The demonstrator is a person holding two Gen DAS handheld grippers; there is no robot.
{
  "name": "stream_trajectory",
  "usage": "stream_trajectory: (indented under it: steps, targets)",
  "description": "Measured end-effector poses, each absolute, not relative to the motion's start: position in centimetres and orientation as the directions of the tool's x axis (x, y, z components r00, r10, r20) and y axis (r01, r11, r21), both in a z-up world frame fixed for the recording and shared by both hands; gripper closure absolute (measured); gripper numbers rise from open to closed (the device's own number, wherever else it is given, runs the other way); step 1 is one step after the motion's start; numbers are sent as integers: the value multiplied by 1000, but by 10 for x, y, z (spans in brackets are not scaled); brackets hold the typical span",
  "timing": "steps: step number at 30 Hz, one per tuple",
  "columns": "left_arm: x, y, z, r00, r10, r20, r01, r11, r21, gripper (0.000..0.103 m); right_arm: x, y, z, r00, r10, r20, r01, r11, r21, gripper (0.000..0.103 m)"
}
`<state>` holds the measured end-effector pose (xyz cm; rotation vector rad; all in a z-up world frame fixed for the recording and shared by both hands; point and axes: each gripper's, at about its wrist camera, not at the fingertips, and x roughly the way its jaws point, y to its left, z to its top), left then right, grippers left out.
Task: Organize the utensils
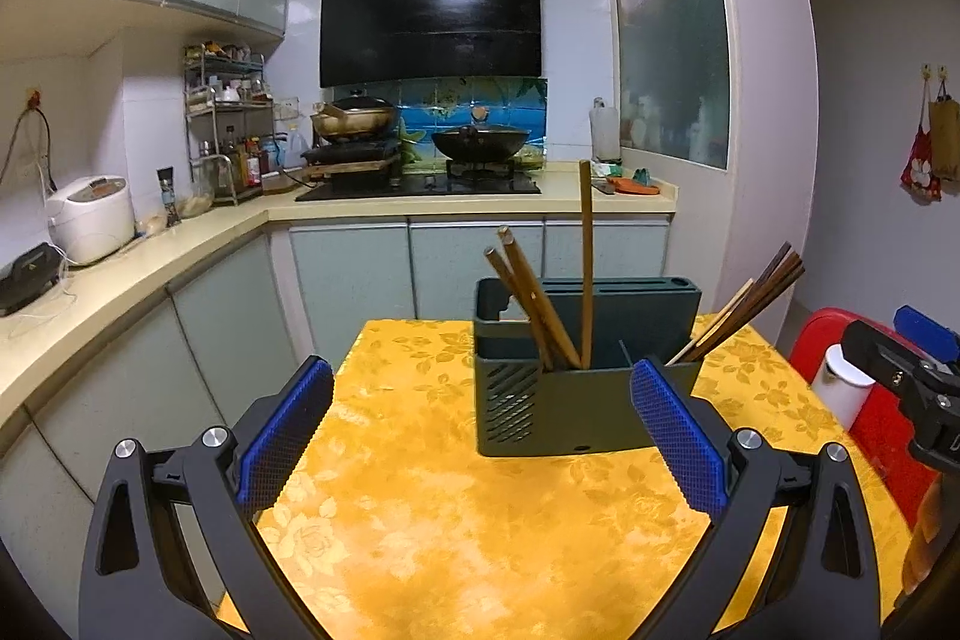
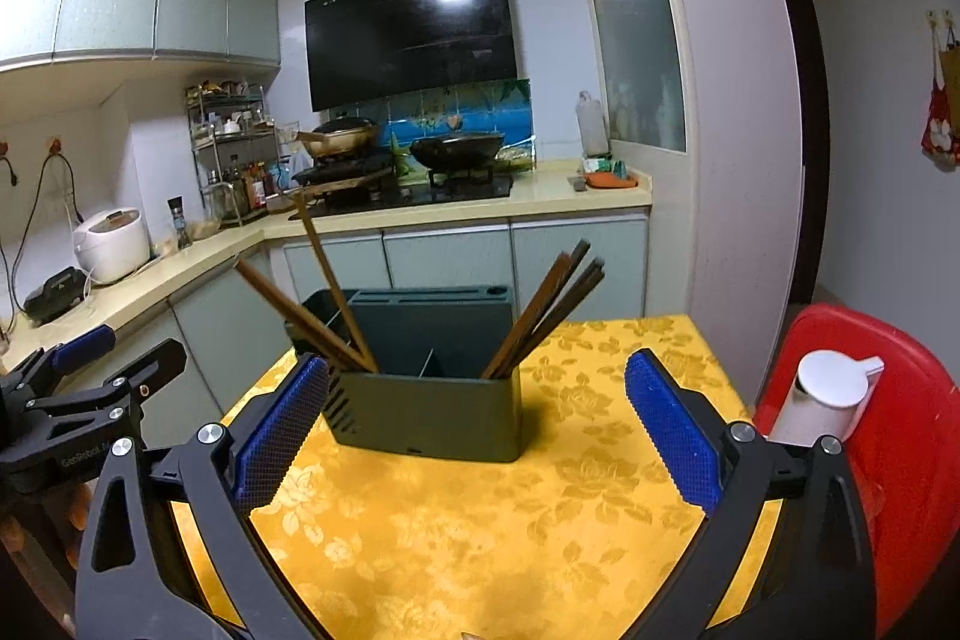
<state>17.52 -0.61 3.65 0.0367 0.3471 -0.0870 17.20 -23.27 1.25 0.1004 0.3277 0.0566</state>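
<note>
A dark green utensil holder [image 1: 564, 400] [image 2: 429, 415] stands on the yellow floral tablecloth [image 1: 456, 520] [image 2: 480, 538]. Its left compartment holds brown wooden chopsticks [image 1: 531, 298] [image 2: 312, 316] that lean left, one [image 1: 585, 268] upright. More chopsticks [image 1: 741, 310] [image 2: 549, 310] lean right out of the right compartment. My left gripper [image 1: 480, 436] is open and empty, close in front of the holder, its right pad overlapping the holder's right corner in the picture. My right gripper [image 2: 477, 430] is open wide and empty, with the holder showing between its blue pads.
A red chair [image 2: 888, 418] [image 1: 864, 400] with a white dispenser [image 2: 822, 397] stands at the table's right. Beyond the table run a kitchen counter [image 1: 138, 262], a stove with pans [image 1: 420, 172] and a rice cooker [image 1: 93, 217]. Each gripper shows at the other view's edge.
</note>
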Motion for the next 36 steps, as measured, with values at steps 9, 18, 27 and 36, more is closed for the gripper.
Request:
stream_trajectory:
  steps: [9,18,27,36]
  targets:
    - [157,-1,24,943,-21,-333,42,997,58,7,151,-219,4,944,71,-323,-49,996,77,7]
    - [133,8,26,954,-31,-299,43,998,36,7,130,-210,1,955,75,-288,-62,997,55,7]
    - [115,5,23,962,-37,-272,51,998,48,7,119,-203,-6,957,76,-279,-69,997,34,7]
    - [115,9,17,960,-33,-279,44,999,32,7,116,-204,-10,960,74,-271,-65,997,44,7]
